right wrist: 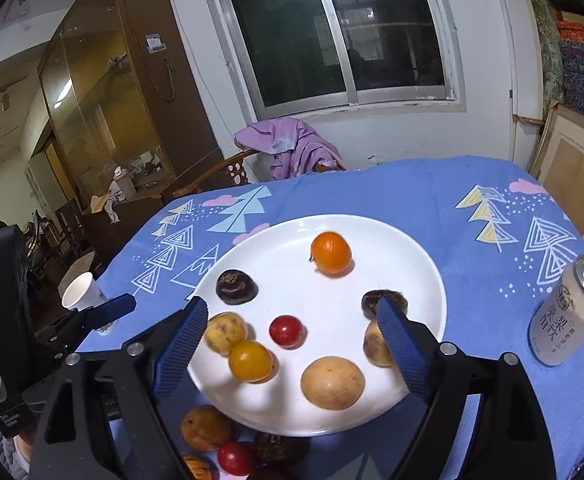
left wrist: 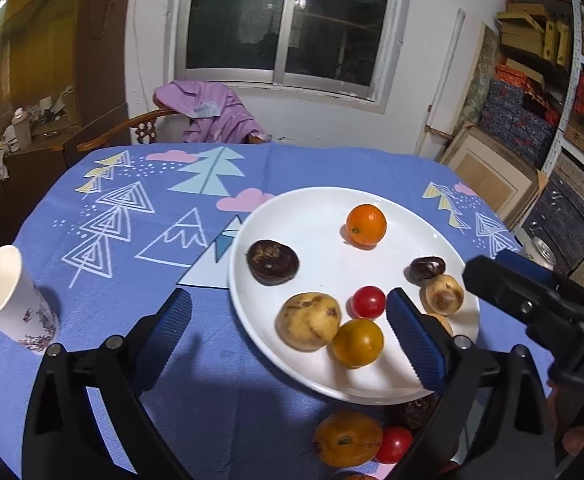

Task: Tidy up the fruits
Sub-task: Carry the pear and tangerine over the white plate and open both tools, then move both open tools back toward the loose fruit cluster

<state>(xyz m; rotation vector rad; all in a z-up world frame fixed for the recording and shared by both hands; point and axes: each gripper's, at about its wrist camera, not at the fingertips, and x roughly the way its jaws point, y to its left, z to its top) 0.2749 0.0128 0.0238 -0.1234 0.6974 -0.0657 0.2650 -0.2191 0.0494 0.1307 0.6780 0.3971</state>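
Blue cloth printed with trees, clouds and peaks (left wrist: 139, 216) is seen covering the table, with a dark window (right wrist: 332, 36) in the white wall behind.

Nearest the cameras, loose fruit is noted on the cloth just off the plate's near rim: an orange-brown fruit (right wrist: 205, 427), a red tomato (right wrist: 235, 457) and a dark round fruit (right wrist: 280, 446), clustered and touching or nearly so.

The left gripper (left wrist: 287, 312) is held with its blue-padded jaws spread wide; nothing is pressed between them. One pad stands over bare cloth, the other over the plate's near-right part. The right gripper (right wrist: 292, 320) is likewise wide apart and holds nothing, its pads straddling the plate's near half.

The white plate (right wrist: 372, 420) is found at table centre. On it, from near to far: a tan round fruit (right wrist: 332, 382), a yellow-orange fruit (right wrist: 250, 360) touching a blotched yellow fruit (right wrist: 224, 332), a small red tomato (right wrist: 286, 331), a brown-spotted fruit (right wrist: 376, 344) by the right rim, partly hidden by a pad, two dark brown fruits (right wrist: 235, 286) (right wrist: 372, 302), and farthest, apart from the rest, an orange fruit (right wrist: 330, 253).

A drinks can (right wrist: 572, 312) stands upright on the cloth right of the plate; a paper cup (left wrist: 7, 300) stands at the left edge, well apart.

Beyond the table, a wooden chair draped with a purple garment (left wrist: 211, 112) is recorded. Stacked boxes (left wrist: 532, 80) are seen at far right.
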